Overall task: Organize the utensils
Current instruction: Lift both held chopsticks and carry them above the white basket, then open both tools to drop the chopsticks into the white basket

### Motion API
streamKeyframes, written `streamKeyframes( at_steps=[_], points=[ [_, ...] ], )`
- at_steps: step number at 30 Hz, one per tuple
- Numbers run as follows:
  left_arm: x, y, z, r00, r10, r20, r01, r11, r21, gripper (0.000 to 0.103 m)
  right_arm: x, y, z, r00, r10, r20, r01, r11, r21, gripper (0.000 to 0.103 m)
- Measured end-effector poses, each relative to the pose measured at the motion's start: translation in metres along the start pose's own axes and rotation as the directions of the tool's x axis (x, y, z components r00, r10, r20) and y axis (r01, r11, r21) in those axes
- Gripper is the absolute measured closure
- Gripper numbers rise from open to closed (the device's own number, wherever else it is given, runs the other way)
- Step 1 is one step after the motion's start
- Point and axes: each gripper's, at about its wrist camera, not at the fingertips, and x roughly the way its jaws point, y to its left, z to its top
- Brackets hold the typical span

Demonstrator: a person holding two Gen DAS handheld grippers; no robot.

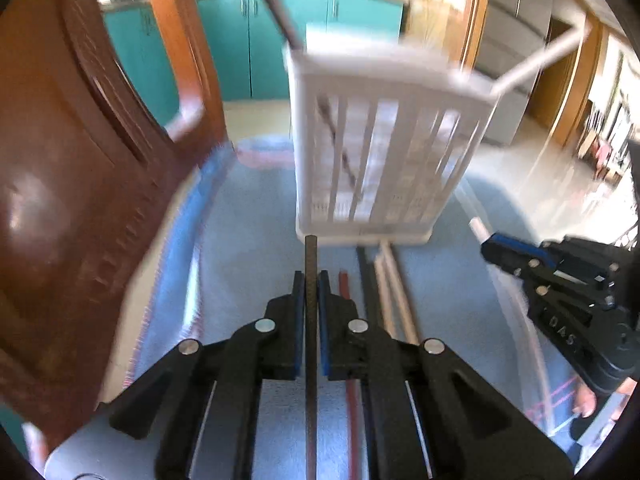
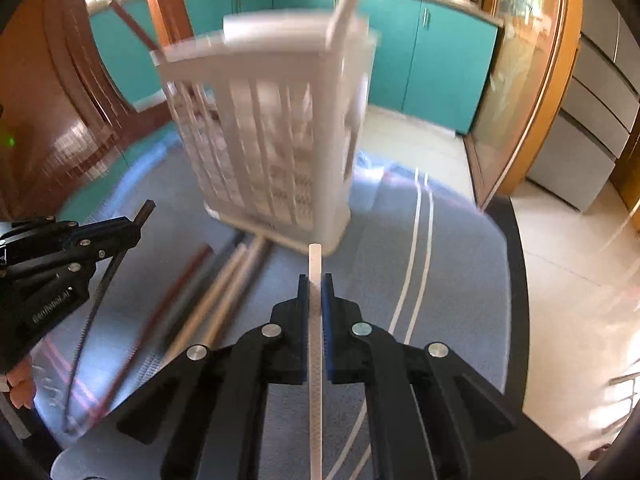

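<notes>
Left tool [image 1: 311, 280]: pressed together on a dark chopstick [image 1: 311, 344], pinched partway along its length, the tip projecting past the pads toward the holder. Right tool [image 2: 316, 280]: pressed together on a white chopstick [image 2: 315, 360], gripped the same way, tip likewise aimed at the holder. Both sticks raised clear of the blue cloth [image 1: 248, 216] covering the tabletop [image 2: 516, 240]; neither yet over the holder's mouth.

Ahead of both tools, toward the far edge of the tabletop: a white slatted utensil holder [image 1: 380, 152], upright. Already inside it: one dark stick [image 1: 272, 0] leaning out at the left corner of the rim and one white stick [image 1: 540, 60] leaning out at the right corner. Counted as done, then: two sticks stowed.

Between the tools and the holder's base, lying on the cloth: a loose bundle [image 2: 216, 292] of a reddish stick, a dark one and pale ones, roughly parallel, their far ends just beside the holder's foot; exact count blurred.

Judged stage: early to middle. Two sticks in transit, lifted but not yet delivered; the loose bundle untouched and left to collect. Remaining work: carrying each held stick over the rim, dropping it in, then repeating for the bundle.

Left of the tabletop: a brown chair back [image 1: 80, 200].
</notes>
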Motion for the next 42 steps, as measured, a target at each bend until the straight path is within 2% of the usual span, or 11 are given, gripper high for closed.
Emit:
streamKeyframes(
  at_steps=[3, 8, 15, 18, 23, 26, 27, 30, 35, 39, 42],
  points=[
    [-0.051, 0.003, 0.015, 0.992, -0.024, 0.126, 0.025, 1.000, -0.012, 0.096, -0.042, -0.009, 0.015, 0.991, 0.094, 0.093, -0.097, 0.995, 0.031, 0.097],
    [-0.128, 0.006, 0.041, 0.943, -0.057, 0.327, 0.065, 0.998, -0.014, 0.096, -0.103, -0.020, 0.041, 0.952, 0.184, 0.243, -0.204, 0.977, 0.056, 0.097],
    [-0.189, 0.014, 0.082, 0.839, -0.089, 0.537, 0.131, 0.991, -0.040, 0.096, -0.161, -0.034, 0.089, 0.872, 0.242, 0.426, -0.295, 0.954, 0.061, 0.097],
    [-0.196, 0.021, 0.098, 0.791, -0.090, 0.605, 0.174, 0.981, -0.081, 0.096, -0.173, -0.048, 0.116, 0.816, 0.234, 0.528, -0.324, 0.942, 0.084, 0.096],
    [-0.186, 0.031, 0.117, 0.780, -0.130, 0.612, 0.258, 0.958, -0.125, 0.096, -0.180, -0.065, 0.138, 0.763, 0.124, 0.634, -0.287, 0.944, 0.161, 0.096],
    [-0.183, 0.030, 0.125, 0.777, -0.134, 0.615, 0.266, 0.956, -0.128, 0.096, -0.180, -0.070, 0.141, 0.744, 0.066, 0.665, -0.248, 0.951, 0.183, 0.096],
    [-0.181, 0.029, 0.128, 0.774, -0.131, 0.619, 0.265, 0.956, -0.128, 0.096, -0.174, -0.070, 0.141, 0.746, 0.057, 0.664, -0.234, 0.955, 0.181, 0.096],
    [-0.178, 0.021, 0.141, 0.768, -0.106, 0.632, 0.243, 0.961, -0.134, 0.096, -0.152, -0.066, 0.143, 0.784, 0.009, 0.621, -0.155, 0.971, 0.182, 0.096],
    [-0.158, 0.011, 0.146, 0.778, -0.058, 0.626, 0.205, 0.965, -0.165, 0.096, -0.115, -0.059, 0.142, 0.846, -0.005, 0.532, -0.090, 0.984, 0.153, 0.096],
    [-0.150, 0.012, 0.145, 0.756, 0.028, 0.654, 0.139, 0.969, -0.203, 0.096, -0.093, -0.053, 0.138, 0.879, -0.005, 0.476, -0.067, 0.989, 0.135, 0.096],
    [-0.141, 0.025, 0.146, 0.750, 0.059, 0.658, 0.152, 0.954, -0.259, 0.096, -0.085, -0.048, 0.134, 0.894, 0.003, 0.449, -0.065, 0.990, 0.122, 0.096]
  ],
)
